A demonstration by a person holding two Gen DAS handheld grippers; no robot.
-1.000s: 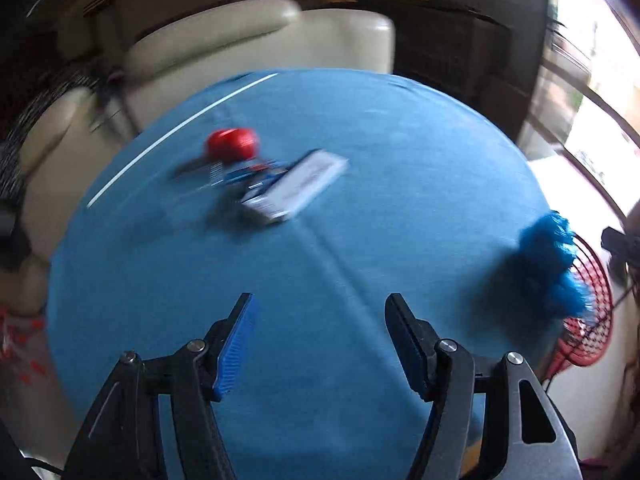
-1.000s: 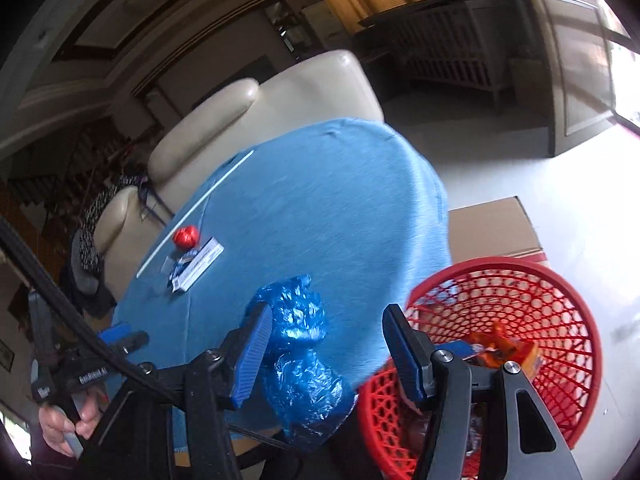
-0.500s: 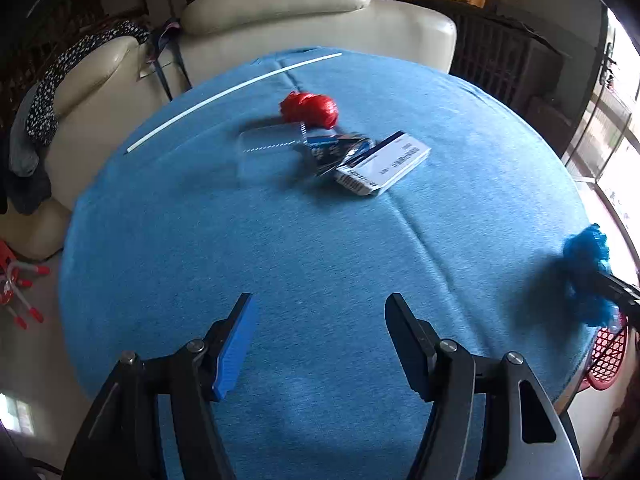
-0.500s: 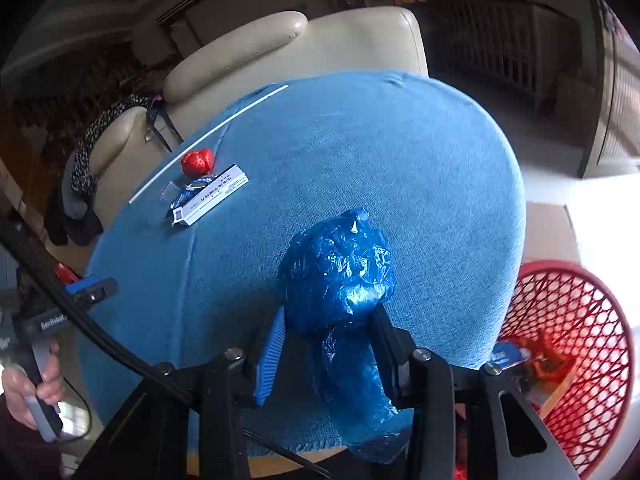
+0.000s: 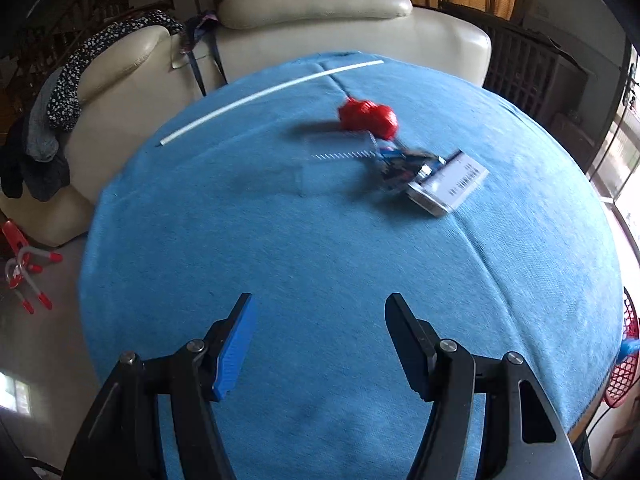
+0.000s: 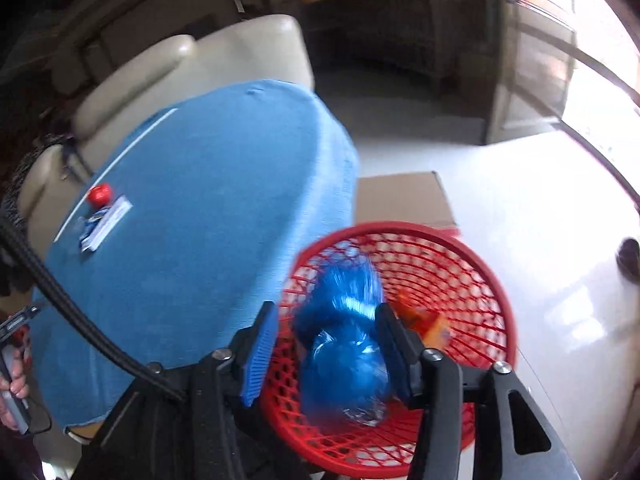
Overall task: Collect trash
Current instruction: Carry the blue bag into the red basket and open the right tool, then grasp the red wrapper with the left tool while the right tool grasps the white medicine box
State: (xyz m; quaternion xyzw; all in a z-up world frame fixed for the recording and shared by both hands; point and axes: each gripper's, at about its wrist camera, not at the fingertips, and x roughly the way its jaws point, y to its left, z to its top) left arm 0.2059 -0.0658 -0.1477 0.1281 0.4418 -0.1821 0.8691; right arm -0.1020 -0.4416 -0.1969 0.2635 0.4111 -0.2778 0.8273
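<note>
One round table under a blue cloth (image 5: 320,272) fills the middle of the left wrist view. On it, upper right of centre, lie one crumpled red wrapper ball (image 5: 368,118), one white flat carton with a barcode (image 5: 448,186), one blurred blue-and-silver foil wrapper (image 5: 400,162), and one long white stick (image 5: 272,100). In the right wrist view, lower centre, stands one red plastic mesh basket (image 6: 472,264) with one crumpled blue plastic bag (image 6: 344,344) and one orange packet (image 6: 434,326).

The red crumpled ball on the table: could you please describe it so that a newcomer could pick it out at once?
Start at the round table under its blue cloth. Toward the far side lies a small cluster of litter in front of a long white straw. The red crumpled ball is its only red, rounded piece, beside a flat white box with a barcode.
</note>
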